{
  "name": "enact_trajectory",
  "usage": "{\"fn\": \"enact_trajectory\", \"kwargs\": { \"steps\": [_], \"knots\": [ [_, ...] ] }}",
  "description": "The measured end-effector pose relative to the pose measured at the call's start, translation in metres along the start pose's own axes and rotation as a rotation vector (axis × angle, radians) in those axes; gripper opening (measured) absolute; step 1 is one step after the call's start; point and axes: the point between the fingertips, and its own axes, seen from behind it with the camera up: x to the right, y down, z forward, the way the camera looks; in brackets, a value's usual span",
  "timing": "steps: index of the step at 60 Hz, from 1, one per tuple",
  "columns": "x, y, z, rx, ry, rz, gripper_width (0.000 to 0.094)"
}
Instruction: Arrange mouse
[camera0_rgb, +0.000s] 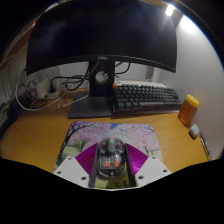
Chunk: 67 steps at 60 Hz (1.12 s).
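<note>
A dark translucent mouse (109, 157) sits between my gripper's (111, 165) two fingers, with the magenta pads (81, 160) pressed against both of its sides. It is held just over the near edge of a mouse pad (120, 133) printed with pink blossoms, which lies on the wooden desk (30, 140). The fingers are shut on the mouse.
A black keyboard (148, 97) lies beyond the pad, in front of a large dark monitor (100, 38) on its stand (100, 85). A yellow cup (189, 110) stands right of the keyboard. Cables and a power strip (40, 92) lie at the back left.
</note>
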Motion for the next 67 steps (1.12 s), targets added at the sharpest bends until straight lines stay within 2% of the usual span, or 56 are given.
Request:
{"fn": "enact_trajectory", "kwargs": {
  "steps": [3,4,10,12,18,27,45,58,67],
  "knots": [
    [0.000,0.000,0.000,-0.002,0.000,-0.001,0.0499],
    [0.001,0.000,0.000,-0.002,0.002,-0.002,0.0537],
    [0.011,-0.006,-0.006,-0.013,0.041,-0.010,0.0881],
    [0.014,-0.011,-0.013,-0.011,0.062,-0.014,0.0850],
    [0.004,-0.031,-0.053,-0.001,0.093,-0.010,0.0863],
    [-0.050,-0.040,-0.133,-0.045,0.066,0.015,0.0851],
    [-0.144,-0.010,-0.273,-0.114,-0.036,0.048,0.0859],
    [-0.164,0.019,-0.322,-0.118,-0.047,0.022,0.0860],
    [-0.158,0.025,-0.335,-0.110,-0.015,0.000,0.0858]
  ]
}}
